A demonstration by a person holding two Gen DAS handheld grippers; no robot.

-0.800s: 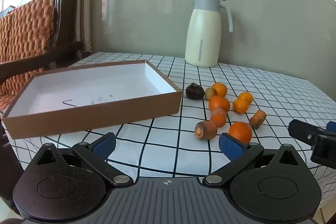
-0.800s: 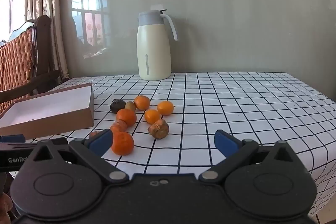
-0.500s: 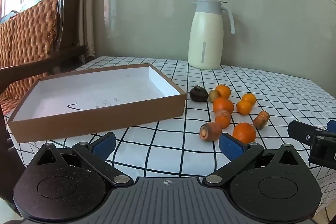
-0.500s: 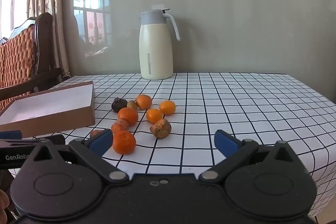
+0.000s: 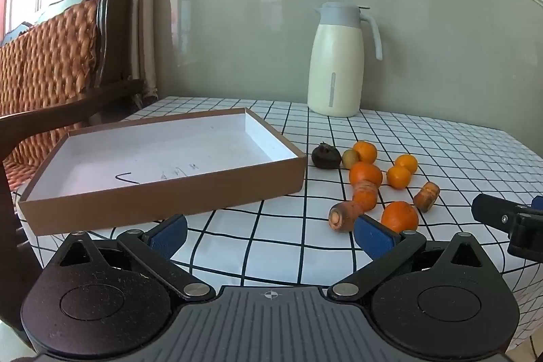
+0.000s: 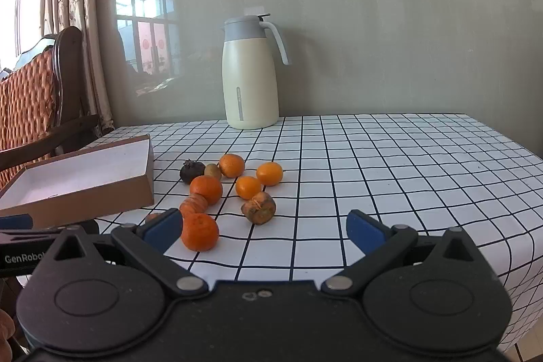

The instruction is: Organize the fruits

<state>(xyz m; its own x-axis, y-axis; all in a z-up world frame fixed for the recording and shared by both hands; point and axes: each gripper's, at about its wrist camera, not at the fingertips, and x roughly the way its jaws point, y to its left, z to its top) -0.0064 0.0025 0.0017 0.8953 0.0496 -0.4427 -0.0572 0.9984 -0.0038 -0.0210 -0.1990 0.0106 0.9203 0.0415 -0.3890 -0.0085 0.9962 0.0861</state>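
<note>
Several oranges, three carrot pieces, a dark mangosteen (image 5: 326, 156) and a small kiwi (image 5: 350, 158) lie loose on the checked tablecloth. The nearest orange (image 5: 399, 216) (image 6: 199, 232) sits by the table's front edge, with a carrot stub (image 5: 343, 216) beside it. A shallow brown cardboard box (image 5: 169, 189) (image 6: 85, 195) with a white inside stands left of the fruit, nothing in it. My left gripper (image 5: 269, 234) is open over the front edge, below the box. My right gripper (image 6: 263, 228) is open too, nothing between its fingers, with the nearest orange at its left pad.
A cream thermos jug (image 5: 336, 60) (image 6: 250, 72) with a grey lid stands at the back of the table. A dark wooden chair with a woven orange back (image 5: 51, 63) is at the left. The right gripper's body (image 5: 509, 221) shows at the left wrist view's right edge.
Both views have tilted up a little and drawn back slightly: the table, box and fruit sit lower in the pictures. The jaws have stayed wide. Nothing on the table has moved.
</note>
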